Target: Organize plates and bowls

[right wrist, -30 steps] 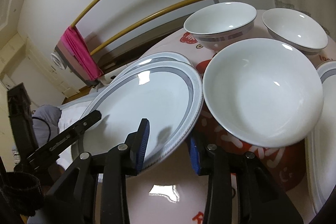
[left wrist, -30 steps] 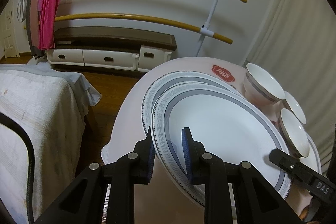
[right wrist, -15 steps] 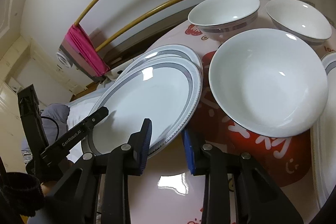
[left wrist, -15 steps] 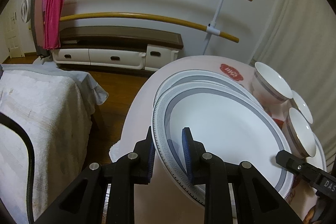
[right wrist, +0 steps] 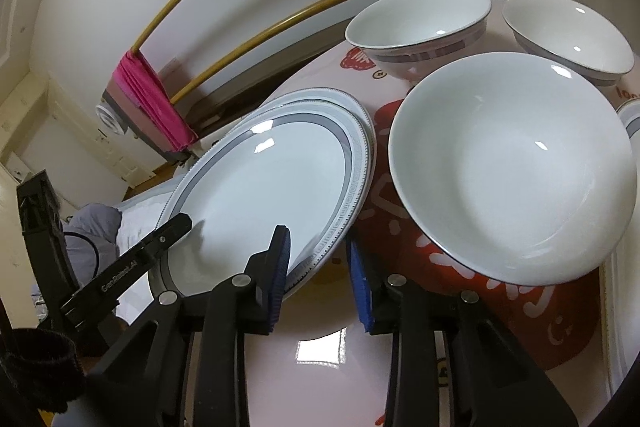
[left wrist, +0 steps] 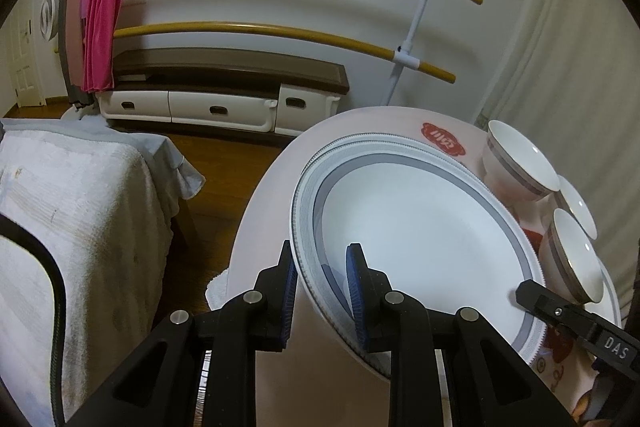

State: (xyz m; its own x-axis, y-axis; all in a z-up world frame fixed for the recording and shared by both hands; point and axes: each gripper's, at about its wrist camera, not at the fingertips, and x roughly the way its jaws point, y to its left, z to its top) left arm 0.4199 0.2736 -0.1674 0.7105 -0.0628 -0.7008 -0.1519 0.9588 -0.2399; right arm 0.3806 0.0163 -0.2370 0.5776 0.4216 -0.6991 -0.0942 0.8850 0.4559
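A white plate with a grey patterned rim [left wrist: 424,239] is held tilted just above a second matching plate [left wrist: 360,141] on the round table. My left gripper [left wrist: 320,279] is shut on the top plate's near-left rim. My right gripper [right wrist: 318,259] straddles the opposite rim of the same plate [right wrist: 272,183], its jaws a little apart around the edge. Three white bowls stand to the right: a large one [right wrist: 516,167] close by and two smaller ones [right wrist: 420,15] [right wrist: 568,35] behind it.
The round table [right wrist: 320,359] has a glossy pink-and-red cover. Another plate's rim [right wrist: 630,119] shows at the far right. A cloth-covered piece of furniture [left wrist: 80,227] stands left of the table. A rack with a pink towel [left wrist: 100,23] and a low cabinet stand by the wall.
The held plate has moved over the lower plate and now covers nearly all of it. The right gripper's jaws have closed in slightly around the rim.
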